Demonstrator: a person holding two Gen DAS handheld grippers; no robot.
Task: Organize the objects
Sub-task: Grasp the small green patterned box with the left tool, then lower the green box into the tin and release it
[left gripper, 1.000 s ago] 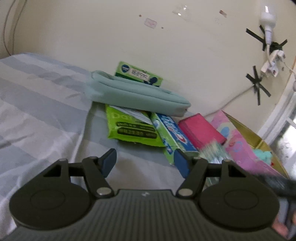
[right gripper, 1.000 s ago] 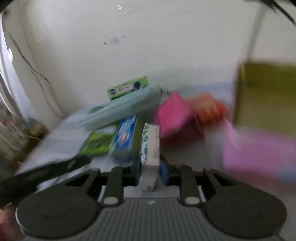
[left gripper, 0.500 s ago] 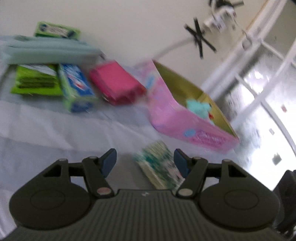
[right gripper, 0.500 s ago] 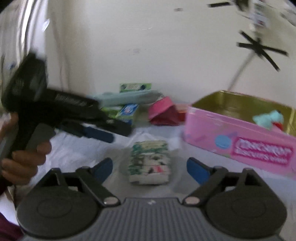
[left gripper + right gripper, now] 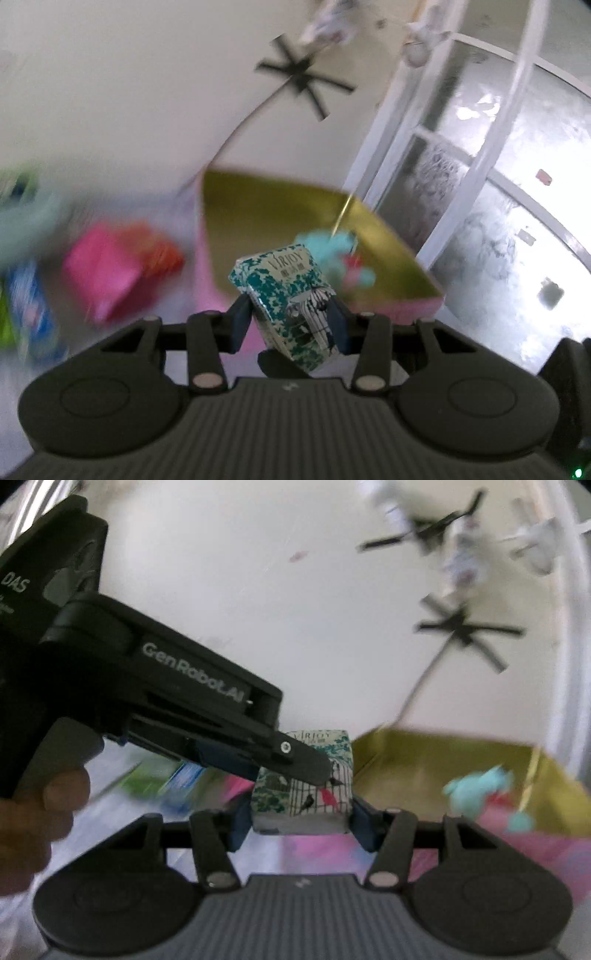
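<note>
1. The tissue pack (image 5: 291,306), a second ago in the right gripper, half a second ago on the bed, is now lifted before the pink box (image 5: 369,254).
2. The left gripper (image 5: 291,317) is clamped on it.
3. The right gripper (image 5: 299,814) is closing around it, contact unclear.

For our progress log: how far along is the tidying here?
Done: a teal toy lies in the box. In hand: the pack, clamped in the left gripper, with the jaws of the right gripper closing around it, near the box but not in it. Left: the pink packet and other blurred items beside the box.
</note>
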